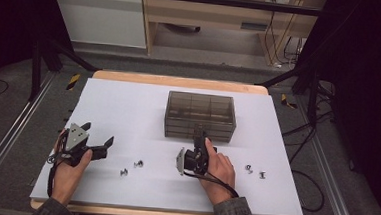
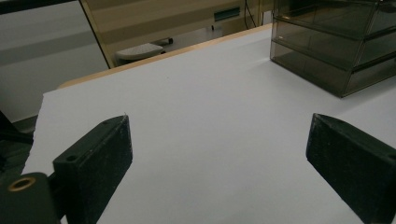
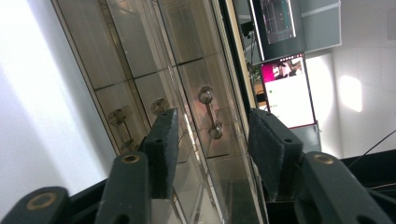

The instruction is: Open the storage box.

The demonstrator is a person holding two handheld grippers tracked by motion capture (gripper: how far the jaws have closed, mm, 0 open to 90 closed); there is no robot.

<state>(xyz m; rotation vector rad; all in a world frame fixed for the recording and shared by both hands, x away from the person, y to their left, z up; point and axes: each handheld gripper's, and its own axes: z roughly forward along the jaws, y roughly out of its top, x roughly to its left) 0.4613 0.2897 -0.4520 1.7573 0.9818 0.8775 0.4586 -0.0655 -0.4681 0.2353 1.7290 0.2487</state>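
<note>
Nearest the camera in the high view, two forearms in dark sleeves enter from the bottom edge. At lower left of the frame, the left gripper [image 1: 97, 146], black with a grey three-cornered plate on top, sits in the person's left hand [image 1: 69, 167]; in the left gripper view its jaws stand wide apart with bare white tabletop [image 2: 210, 130] between them, holding nothing. Right of it, lower centre, two small metal screws [image 1: 131, 167] lie loose on the white table surface [image 1: 128, 108], near each other. At centre, the right gripper [image 1: 197, 133], held in the right hand [image 1: 218, 170], points up the frame at the front of the smoked translucent plastic drawer cabinet [image 1: 200, 115]. In the right gripper view the jaws stand about half apart, close before the cabinet's front [image 3: 140, 60] and a small metal drawer handle [image 3: 210, 112]; whether the pads touch it cannot be told. At lower right of the high view, two more small metal screws [image 1: 255, 171] rest on the table, well apart from the hand.
</note>
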